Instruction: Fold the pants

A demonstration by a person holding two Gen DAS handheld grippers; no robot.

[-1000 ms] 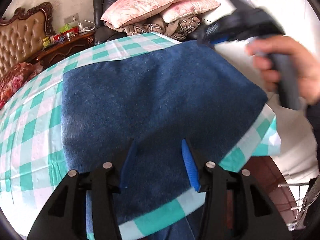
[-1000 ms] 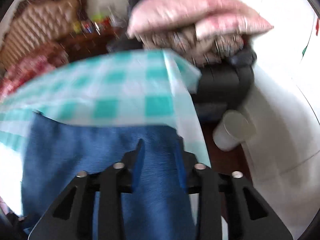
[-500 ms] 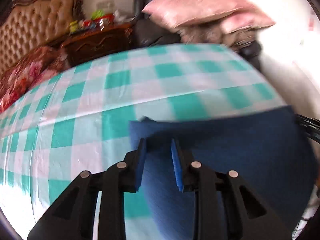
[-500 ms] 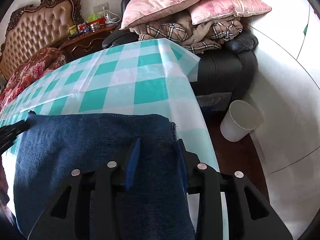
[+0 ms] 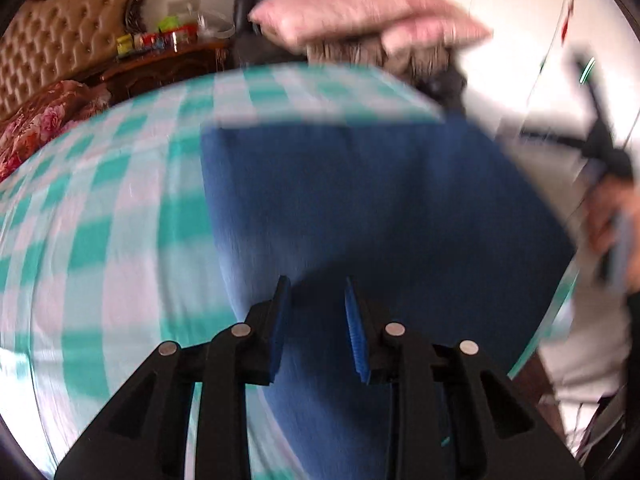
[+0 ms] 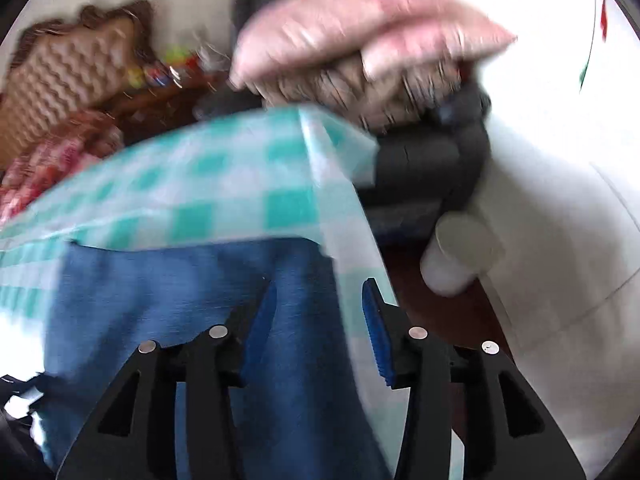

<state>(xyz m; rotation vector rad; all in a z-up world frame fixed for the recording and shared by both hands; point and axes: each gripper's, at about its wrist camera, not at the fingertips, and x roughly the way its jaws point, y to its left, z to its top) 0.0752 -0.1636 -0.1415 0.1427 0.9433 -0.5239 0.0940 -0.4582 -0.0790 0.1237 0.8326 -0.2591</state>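
Fingers of both grippers, left (image 5: 316,320) and right (image 6: 320,320), stand parted, gripping nothing. Pants (image 5: 380,208) fill mid-frame on the tablecloth (image 5: 100,220).

The left wrist view looks forward and down over its own fingers (image 5: 280,320), close above the blue pants (image 5: 360,208) on the checked cloth (image 5: 100,220). The right wrist view sits low at the table's right edge, facing likewise. Both share the pants, pink pillows (image 6: 340,28) and headboard (image 5: 60,40).
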